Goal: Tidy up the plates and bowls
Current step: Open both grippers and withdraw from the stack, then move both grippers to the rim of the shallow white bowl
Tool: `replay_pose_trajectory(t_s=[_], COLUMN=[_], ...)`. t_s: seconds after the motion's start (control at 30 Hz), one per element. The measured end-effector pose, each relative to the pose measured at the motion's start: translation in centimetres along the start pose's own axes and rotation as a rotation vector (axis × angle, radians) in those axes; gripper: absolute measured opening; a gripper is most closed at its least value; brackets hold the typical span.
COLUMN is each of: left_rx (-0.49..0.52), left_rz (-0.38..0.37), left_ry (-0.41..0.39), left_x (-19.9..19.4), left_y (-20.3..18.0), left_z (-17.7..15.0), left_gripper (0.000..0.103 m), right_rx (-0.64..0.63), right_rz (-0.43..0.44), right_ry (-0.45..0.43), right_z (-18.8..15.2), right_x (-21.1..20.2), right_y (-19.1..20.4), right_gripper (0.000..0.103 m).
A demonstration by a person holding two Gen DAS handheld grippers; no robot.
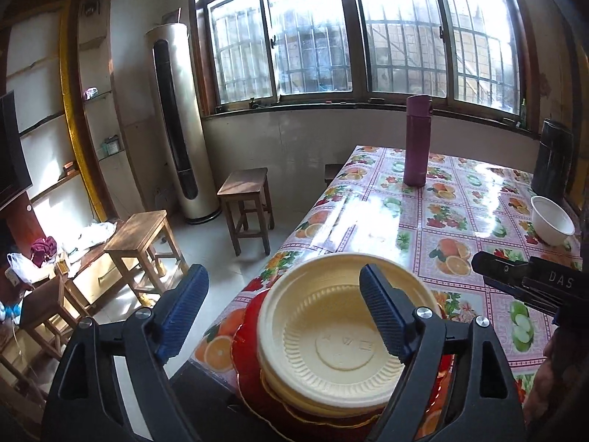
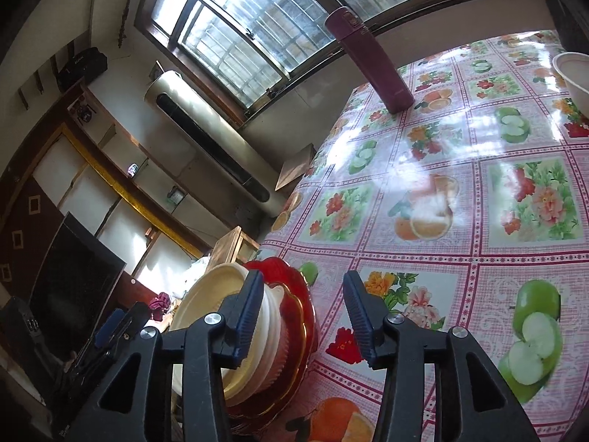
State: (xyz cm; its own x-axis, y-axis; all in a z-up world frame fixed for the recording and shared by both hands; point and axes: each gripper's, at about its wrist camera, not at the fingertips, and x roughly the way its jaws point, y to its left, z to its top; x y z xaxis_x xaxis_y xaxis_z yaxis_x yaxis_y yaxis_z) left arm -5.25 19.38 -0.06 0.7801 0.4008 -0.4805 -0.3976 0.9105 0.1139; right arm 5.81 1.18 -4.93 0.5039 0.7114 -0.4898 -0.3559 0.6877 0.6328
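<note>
While both claws stood apart and empty, the cream plates [image 1: 331,335] sat stacked below the left gripper [image 1: 283,313]. Beside the right gripper [image 2: 302,316], the stack's near edge was cut off.

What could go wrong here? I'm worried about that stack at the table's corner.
1. The stack of cream plates on a red plate sits right at the table corner; a nudge from the left gripper might tip it off.
2. The right gripper has one finger against the stack's side and could drag it while leaving.
</note>
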Motion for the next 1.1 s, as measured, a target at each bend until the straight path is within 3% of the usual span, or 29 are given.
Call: replay_pose_trajectory(t_s=[0.1,0.17,0.27,0.4,0.67,0.8,0.9,1.1], left_rx=[0.035,0.047,0.066,0.104,0.194,0.229,0.258,0.277], left_rz=[-0.029,-0.063,-0.113,-0.157,-0.272,-0.374,-0.423,-0.496], left_ry=[-0.004,-0.002,-0.003,-0.021,-0.022,0.02,0.022,0.04], left_x=[-0.4,-0.6,-1.1,-1.6,-1.6,-0.6,-0.6,0.1], left_y=[-2.1,-3.4,-5.7,-9.3,-17.8,-22.5,-26.3,-32.5], left_z=[0.7,1.1,1.8,2.8,4.7,5.8,6.2,7.2], left_gripper=[0.085,0.085,0.085,0.085,0.088,0.089,0.103,0.103], right_rx=[0.049,0.09,0.142,0.147,0.028,0.045,0.092,0.171], right_rz=[0.004,0.017,0.02,-0.031,-0.225,-0.263,-0.29,-0.34], right_ry=[-0.03,-0.046,-0.083,-0.165,-0.398,-0.479,-0.52,-0.578], right_z=[1.1,1.9,3.3,5.4,8.6,9.7,10.5,11.2], right_x=[-1.6,-2.7,-4.7,-8.0,-16.2,-19.9,-22.3,-25.1], right_y=[-2.0,-3.7,-6.0,-9.1,-14.7,-18.0,-21.1,-25.3], right_gripper=[0.067,0.085,0.1,0.102,0.103,0.103,0.103,0.103])
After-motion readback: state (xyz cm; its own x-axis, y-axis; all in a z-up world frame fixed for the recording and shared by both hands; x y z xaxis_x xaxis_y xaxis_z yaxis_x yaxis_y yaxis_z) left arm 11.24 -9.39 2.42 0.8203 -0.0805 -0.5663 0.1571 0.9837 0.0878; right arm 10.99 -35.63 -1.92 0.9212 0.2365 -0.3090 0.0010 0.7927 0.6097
